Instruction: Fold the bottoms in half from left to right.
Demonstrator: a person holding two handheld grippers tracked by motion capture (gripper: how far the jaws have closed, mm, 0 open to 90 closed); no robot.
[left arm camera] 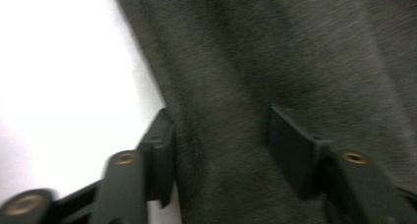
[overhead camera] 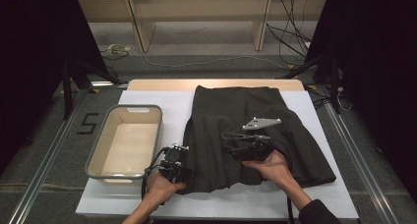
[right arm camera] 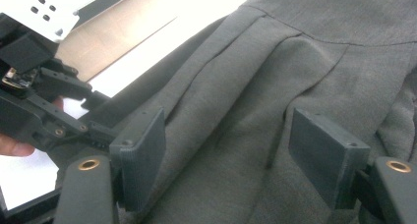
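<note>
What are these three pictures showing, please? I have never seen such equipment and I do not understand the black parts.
A person works at a table, holding a hand-held gripper in each hand: the left hand-held gripper and the right hand-held gripper. The high view looks down from above. The other two come from cameras riding on each tool, looking along its black jaws. On the white board lie a dark pleated skirt and an empty beige tub. Both pairs of jaws stand open over the skirt's cloth; nothing is gripped yet.
</note>
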